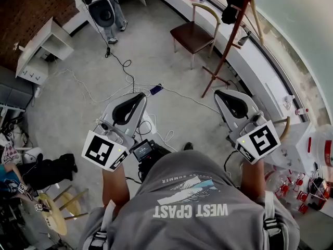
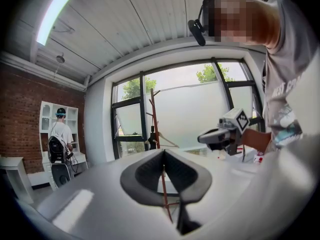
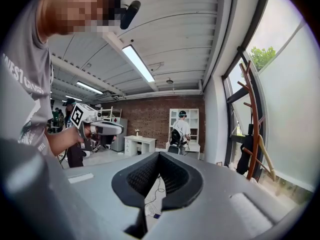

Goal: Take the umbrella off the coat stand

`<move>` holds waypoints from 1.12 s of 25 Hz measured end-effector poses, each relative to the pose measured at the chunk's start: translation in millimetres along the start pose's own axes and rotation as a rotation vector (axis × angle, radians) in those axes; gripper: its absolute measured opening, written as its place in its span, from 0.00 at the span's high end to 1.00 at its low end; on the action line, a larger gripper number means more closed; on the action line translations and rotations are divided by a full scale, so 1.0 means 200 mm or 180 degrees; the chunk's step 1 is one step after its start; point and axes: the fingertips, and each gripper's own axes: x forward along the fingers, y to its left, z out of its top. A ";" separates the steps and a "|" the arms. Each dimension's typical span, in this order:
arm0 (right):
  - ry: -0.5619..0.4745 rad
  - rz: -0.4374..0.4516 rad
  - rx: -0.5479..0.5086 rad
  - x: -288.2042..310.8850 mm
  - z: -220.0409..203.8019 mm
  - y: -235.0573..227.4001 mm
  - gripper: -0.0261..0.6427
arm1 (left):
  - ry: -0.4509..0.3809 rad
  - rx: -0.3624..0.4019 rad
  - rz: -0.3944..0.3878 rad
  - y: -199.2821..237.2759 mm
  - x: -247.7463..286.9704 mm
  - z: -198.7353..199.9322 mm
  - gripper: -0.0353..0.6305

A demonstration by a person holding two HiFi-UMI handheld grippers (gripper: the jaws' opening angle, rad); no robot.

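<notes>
The reddish-brown coat stand (image 1: 229,43) rises by the window at the upper right. A black folded umbrella (image 1: 232,5) hangs near its top, beside a wooden hanger (image 1: 256,15). My left gripper (image 1: 140,96) and right gripper (image 1: 220,92) are held level, well short of the stand, both shut with nothing between the jaws. In the left gripper view the stand (image 2: 153,115) and umbrella (image 2: 151,143) show far off, above the closed fingertips (image 2: 163,155). The right gripper view has the stand (image 3: 255,126) and umbrella (image 3: 244,160) off to the right.
A wooden chair (image 1: 193,34) stands left of the stand's base. Cables (image 1: 125,82) trail over the floor ahead. A person with a backpack (image 1: 106,9) stands at the far wall by white shelves (image 3: 189,119). A cluttered table (image 1: 307,155) is at my right.
</notes>
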 end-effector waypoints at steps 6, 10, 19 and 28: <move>-0.0115 -0.0145 0.0225 -0.01 -0.01 -0.06 0.96 | 0.0101 0.0051 -0.0060 0.00 0.02 0.00 0.94; -0.0069 -0.0259 0.0265 0.00 -0.03 -0.12 0.96 | 0.0092 0.0020 -0.0149 0.03 0.10 -0.02 0.94; 0.0074 -0.0666 0.0295 0.06 -0.06 -0.33 0.96 | -0.0003 -0.0034 -0.0541 0.17 0.40 -0.05 0.94; 0.0090 -0.0960 0.0276 0.27 0.01 -0.49 0.96 | -0.0086 -0.0039 -0.0860 0.42 0.65 -0.04 0.94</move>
